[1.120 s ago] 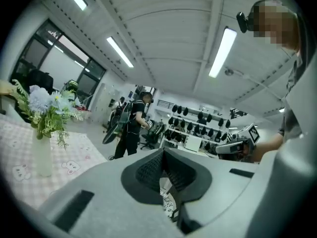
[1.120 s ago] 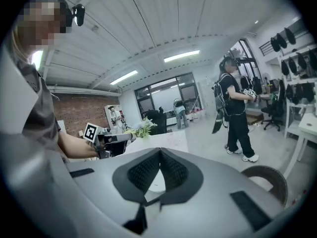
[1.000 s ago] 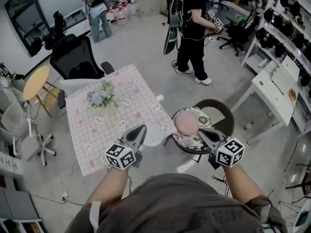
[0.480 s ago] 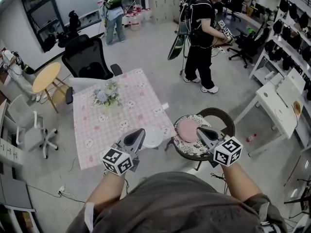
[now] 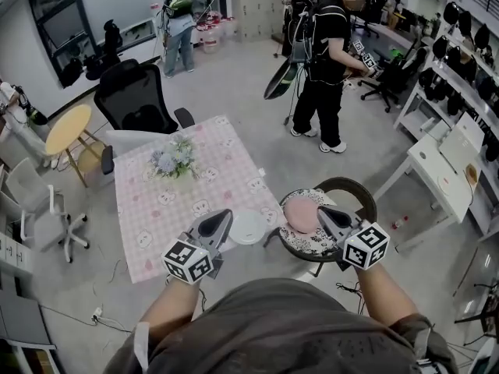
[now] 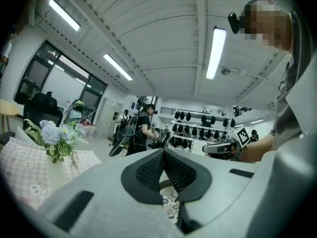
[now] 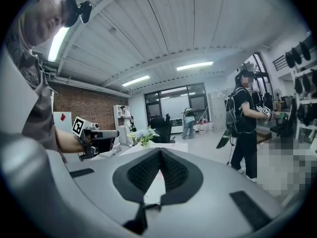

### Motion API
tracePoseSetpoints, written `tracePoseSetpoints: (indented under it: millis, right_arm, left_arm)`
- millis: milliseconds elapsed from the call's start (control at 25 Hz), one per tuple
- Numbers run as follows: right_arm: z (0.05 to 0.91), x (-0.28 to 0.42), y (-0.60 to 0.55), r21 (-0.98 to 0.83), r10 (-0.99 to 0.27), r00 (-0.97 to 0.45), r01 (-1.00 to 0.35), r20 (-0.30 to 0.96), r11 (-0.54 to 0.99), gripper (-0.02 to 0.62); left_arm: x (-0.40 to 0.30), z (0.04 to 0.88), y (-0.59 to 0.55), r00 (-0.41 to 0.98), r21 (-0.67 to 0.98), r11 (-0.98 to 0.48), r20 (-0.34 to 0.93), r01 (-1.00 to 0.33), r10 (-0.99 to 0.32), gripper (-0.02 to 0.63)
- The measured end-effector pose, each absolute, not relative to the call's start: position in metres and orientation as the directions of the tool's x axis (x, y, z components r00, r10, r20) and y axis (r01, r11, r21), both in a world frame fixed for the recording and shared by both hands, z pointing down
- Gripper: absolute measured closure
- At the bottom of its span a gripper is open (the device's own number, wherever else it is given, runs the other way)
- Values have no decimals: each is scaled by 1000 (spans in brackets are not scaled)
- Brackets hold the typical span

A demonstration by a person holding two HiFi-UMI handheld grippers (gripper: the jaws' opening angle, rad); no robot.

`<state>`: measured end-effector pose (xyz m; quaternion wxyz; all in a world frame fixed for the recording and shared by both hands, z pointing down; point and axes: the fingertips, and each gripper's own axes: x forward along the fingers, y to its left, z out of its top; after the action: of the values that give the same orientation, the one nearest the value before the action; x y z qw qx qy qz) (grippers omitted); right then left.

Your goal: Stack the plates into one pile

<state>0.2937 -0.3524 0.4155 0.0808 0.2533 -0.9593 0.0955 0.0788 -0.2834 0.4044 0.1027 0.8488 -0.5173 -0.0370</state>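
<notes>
A white plate (image 5: 248, 227) lies on the near right corner of the table with the pink checked cloth (image 5: 160, 209). A pink plate (image 5: 300, 213) rests on the patterned cushion of a round chair (image 5: 349, 191) just right of the table. My left gripper (image 5: 226, 215) hangs shut and empty just left of the white plate, above the table's near edge. My right gripper (image 5: 321, 210) is shut and empty too, over the right side of the pink plate. In the gripper views the left gripper (image 6: 163, 150) and the right gripper (image 7: 160, 150) have their pads together with nothing between them.
A bunch of flowers (image 5: 173, 160) stands on the far part of the table. A black office chair (image 5: 132, 100) and a round wooden table (image 5: 66, 129) are behind it. A person in black (image 5: 327, 61) stands beyond the chair. White desks (image 5: 440, 158) line the right side.
Both grippers have risen slightly and stay shut and empty. The head view has drifted a little, and the person in black has shifted. The plates have not moved.
</notes>
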Motion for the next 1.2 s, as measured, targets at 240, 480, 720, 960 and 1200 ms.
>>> tracePoseSetpoints:
  millis: [240, 480, 720, 960, 1200]
  right_arm:
    - [416, 288, -357, -133, -480, -850, -513, 215, 848, 604]
    - [416, 284, -359, -113, -484, -845, -516, 227, 849, 604]
    - [418, 285, -362, -93, -493, -833, -528, 249, 844, 604]
    - [422, 286, -364, -93, -496, -832, -530, 250, 843, 604]
    - [425, 288, -366, -96, -499, -829, -535, 254, 839, 604]
  left_arm:
    - [78, 406, -288, 483, 201, -465, 51, -862, -874, 601]
    - [77, 404, -290, 493, 192, -476, 51, -858, -868, 601]
    - [78, 404, -294, 503, 191, -486, 52, -853, -863, 601]
    - [78, 407, -300, 507, 188, -490, 54, -851, -860, 601]
    - [80, 406, -304, 517, 187, -500, 51, -846, -855, 601]
